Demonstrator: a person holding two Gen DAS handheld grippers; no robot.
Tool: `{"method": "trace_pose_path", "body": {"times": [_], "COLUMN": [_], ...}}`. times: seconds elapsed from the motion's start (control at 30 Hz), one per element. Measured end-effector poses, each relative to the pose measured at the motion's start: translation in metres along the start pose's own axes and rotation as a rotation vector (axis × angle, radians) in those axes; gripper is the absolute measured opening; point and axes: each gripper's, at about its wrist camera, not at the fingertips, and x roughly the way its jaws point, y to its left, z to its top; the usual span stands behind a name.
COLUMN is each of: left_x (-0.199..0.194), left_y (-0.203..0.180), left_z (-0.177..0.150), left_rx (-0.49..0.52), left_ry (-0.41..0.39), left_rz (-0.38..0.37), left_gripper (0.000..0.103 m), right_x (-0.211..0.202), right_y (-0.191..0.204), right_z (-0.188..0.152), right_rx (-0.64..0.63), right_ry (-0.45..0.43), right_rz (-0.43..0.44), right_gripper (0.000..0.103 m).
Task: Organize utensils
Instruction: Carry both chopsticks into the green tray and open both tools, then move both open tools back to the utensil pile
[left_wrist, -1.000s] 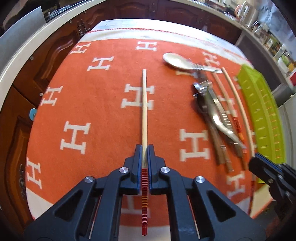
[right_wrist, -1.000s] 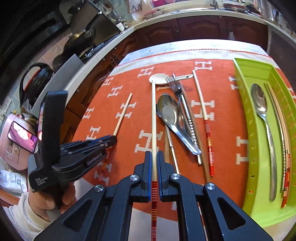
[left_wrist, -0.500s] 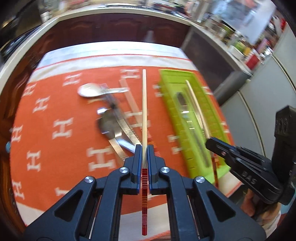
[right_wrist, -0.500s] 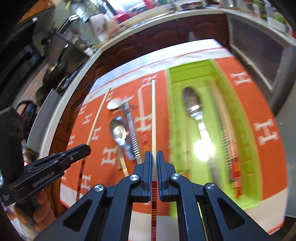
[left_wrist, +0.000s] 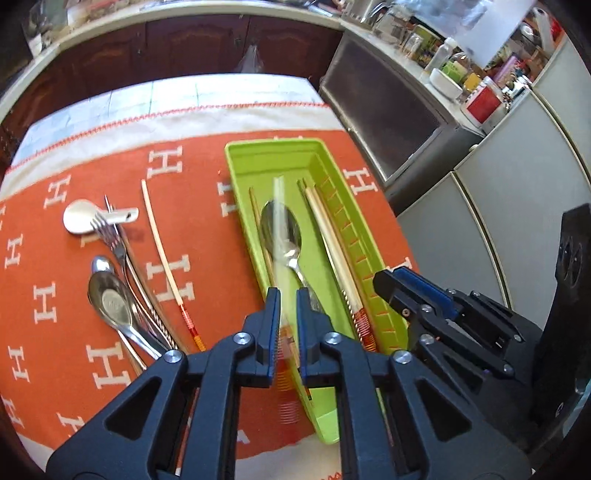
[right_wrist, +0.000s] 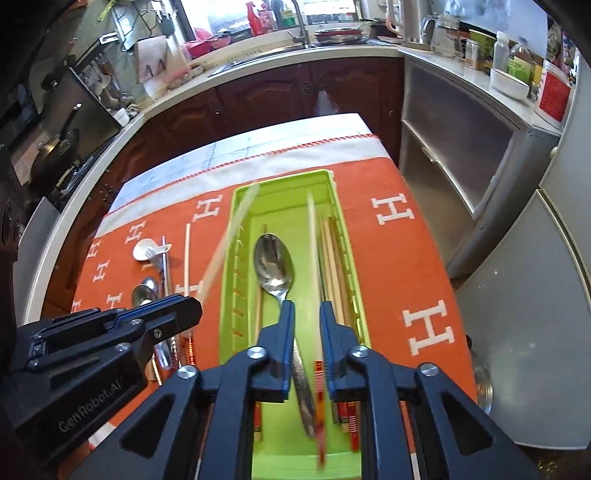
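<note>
Both chopsticks, mine (left_wrist: 277, 221) & the other (right_wrist: 316, 280), blur over the green tray (left_wrist: 236, 177), dropping in w/ the spoon (left_wrist: 282, 232). My left gripper (left_wrist: 284, 314) & right gripper (right_wrist: 306, 325) jaws just parted, pads off them; rest of cutlery waits on the orange cloth (left_wrist: 207, 229).

This is a home kitchen. Dark wooden cabinet doors (right_wrist: 258, 99) run under a pale counter (right_wrist: 207, 79) across the top of the frame, where a sink tap (right_wrist: 301, 22) stands in the upper middle. At the upper left a black pan (right_wrist: 59, 147) sits on a stove. At the upper right jars and bottles (left_wrist: 443, 55) crowd the counter beside a white bowl (right_wrist: 509, 83). Cutlery lies on the orange cloth (left_wrist: 207, 236) over the tabletop, with a green tray (left_wrist: 266, 155) of chopsticks and a spoon.
</note>
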Motion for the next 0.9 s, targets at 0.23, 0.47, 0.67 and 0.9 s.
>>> {"method": "trace_pose_path", "body": {"times": [0.23, 0.47, 0.67, 0.9], "left_x": [-0.009, -0.021, -0.041, -0.060], "left_y": [0.027, 0.067, 0.108, 0.151], "left_z": [-0.009, -0.033, -0.059, -0.086], "left_rx": [-0.039, -0.057, -0.093, -0.136], "left_ry": [-0.014, -0.005, -0.028, -0.051], "left_rz": [0.000, 0.076, 0.132, 0.203], "left_gripper": [0.027, 0.027, 0.027, 0.027], "right_x": [0.003, 0.003, 0.002, 0.002], "right_y": [0.004, 0.020, 0.042, 0.090], "right_z": [-0.011, -0.026, -0.033, -0.045], "right_rx": [0.010, -0.005, -0.043, -0.128], "right_ry": [0.010, 0.029, 0.039, 0.057], "right_rz": [0.011, 0.031, 0.078, 0.158], "right_gripper": [0.016, 0.016, 0.016, 0.016]}}
